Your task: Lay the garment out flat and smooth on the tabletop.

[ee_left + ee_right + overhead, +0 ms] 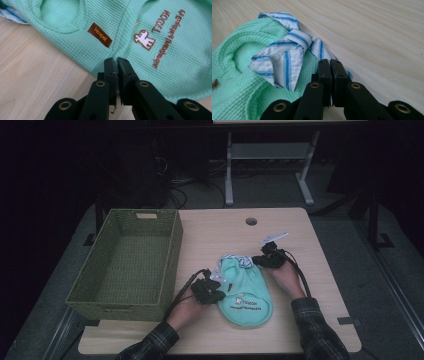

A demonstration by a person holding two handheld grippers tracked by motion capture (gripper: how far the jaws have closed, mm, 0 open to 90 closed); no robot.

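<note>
I have the small mint-green waffle-knit garment lying flat at lower centre of the light wooden table, right of the green woven basket. My left gripper is pinched tight on its side edge, near the brown label. My right gripper is clamped on the fabric beside the blue-striped white collar.

Mint waffle-knit cloth garment, matt; pale wood-grain table, smooth; woven green basket.
</note>
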